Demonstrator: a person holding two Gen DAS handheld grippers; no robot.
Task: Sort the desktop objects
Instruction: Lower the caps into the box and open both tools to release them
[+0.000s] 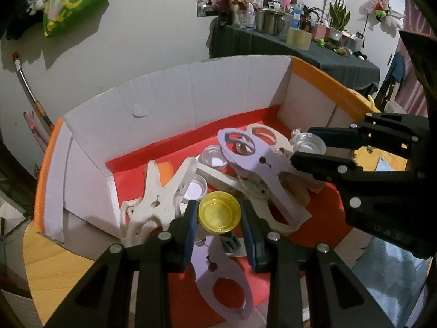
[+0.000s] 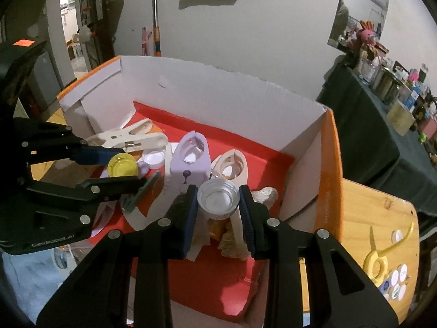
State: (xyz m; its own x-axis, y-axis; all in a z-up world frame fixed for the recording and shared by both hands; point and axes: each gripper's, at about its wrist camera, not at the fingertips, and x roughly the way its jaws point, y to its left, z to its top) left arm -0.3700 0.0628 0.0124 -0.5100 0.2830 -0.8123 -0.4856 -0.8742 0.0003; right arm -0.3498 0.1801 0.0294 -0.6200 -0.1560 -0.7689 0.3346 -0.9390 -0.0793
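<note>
I am clamping my left gripper on the yellow cup and my right gripper on the clear cup — both hanging over the box, toward its six o'clock edge, likely because I am sorting cups in among the clips — rims up, so they land flat.

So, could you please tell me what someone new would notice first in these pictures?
Probably the two pairs of tongs over the red-floored cardboard box: the left tongs grip a small yellow cup, and the right tongs grip a clear cup further right. Beneath them, large cream and lilac clips lie jumbled with more clear cups on the box floor.
</note>
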